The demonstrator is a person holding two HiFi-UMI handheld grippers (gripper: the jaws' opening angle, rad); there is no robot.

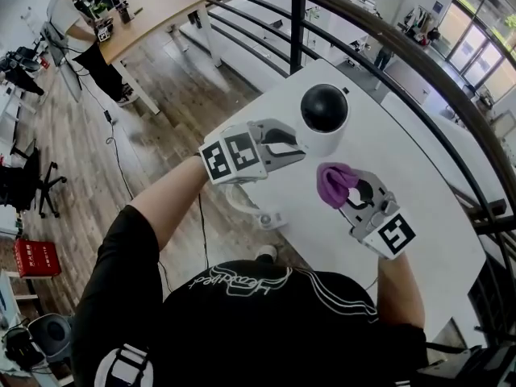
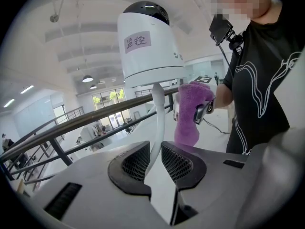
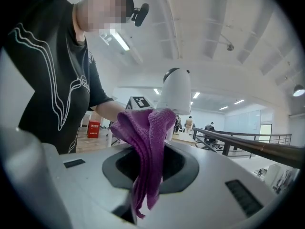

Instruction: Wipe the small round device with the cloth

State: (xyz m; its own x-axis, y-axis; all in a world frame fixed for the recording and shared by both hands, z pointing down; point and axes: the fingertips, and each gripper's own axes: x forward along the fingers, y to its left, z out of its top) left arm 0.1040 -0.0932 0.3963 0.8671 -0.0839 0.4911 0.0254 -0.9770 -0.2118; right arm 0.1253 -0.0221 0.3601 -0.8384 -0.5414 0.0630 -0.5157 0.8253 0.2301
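R gripper [image 1: 351, 192] pinches purple cloth [image 1: 331, 181] by device [image 1: 324, 110] (L gripper [image 1: 297, 147] clamps its stem [image 2: 158, 120]).

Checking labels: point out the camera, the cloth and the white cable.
camera [image 1: 324, 107], head view, black dome top.
cloth [image 1: 333, 182], head view, bunched middle.
white cable [image 2: 160, 118], left gripper view, stretch just below the camera.

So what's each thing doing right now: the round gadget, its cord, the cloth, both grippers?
Round device: upright, dark dome on top.
Cord: pinched between the left jaws.
Cloth: bunched, clamped in the right jaws.
Left gripper: shut on the cord.
Right gripper: shut on the cloth.
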